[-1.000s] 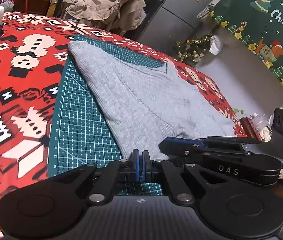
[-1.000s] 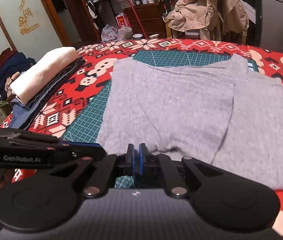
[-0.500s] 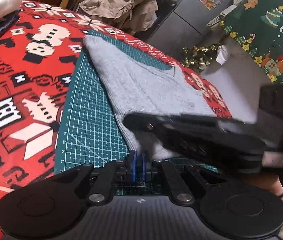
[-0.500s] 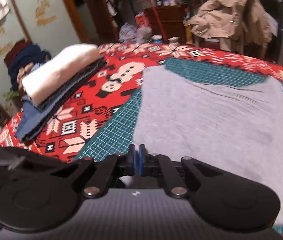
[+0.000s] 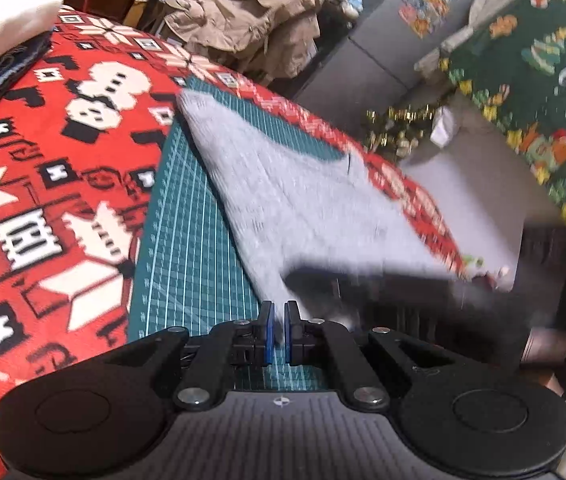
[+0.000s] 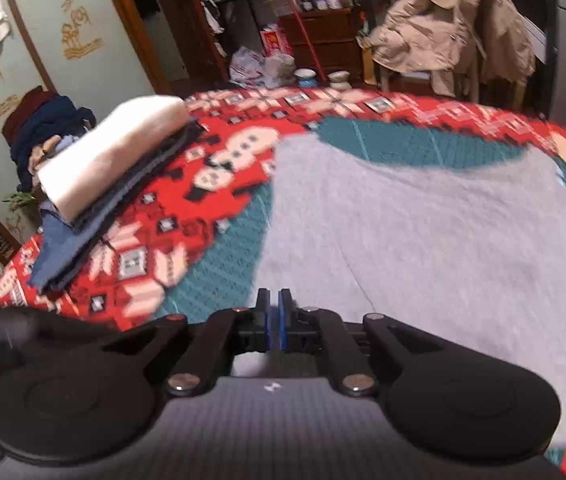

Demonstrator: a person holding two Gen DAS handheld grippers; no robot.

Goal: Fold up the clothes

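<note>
On the tabletop: a red, white and black patterned cloth (image 5: 55, 184) covers it, with a green cutting mat (image 5: 191, 240) lying on the cloth.
Garment: a grey knit top (image 6: 423, 240) lies spread flat on the cutting mat; one far corner reaches past the mat onto the cloth, and its near hem runs right up to both grippers.
Left gripper (image 5: 277, 328): low at the near edge of the mat, jaws almost together with a slim gap; a sliver of grey fabric appears to sit between the blue pads, though motion blur makes a firm grip hard to confirm.
Right gripper (image 6: 274, 322): over the near hem of the grey knit top, jaws nearly together with only a thin slit between the blue pads; whether fabric is pinched in that slit cannot be told.
Right gripper seen from the left wrist: a dark, blurred shape crossing low over the garment's near right part.
Folded pile (image 6: 115, 184): stacked at the left side of the tabletop, well apart from the grey top, with a white folded piece on dark blue ones.
Background: a beige jacket (image 6: 451, 24) draped over a chair beyond the tabletop.
</note>
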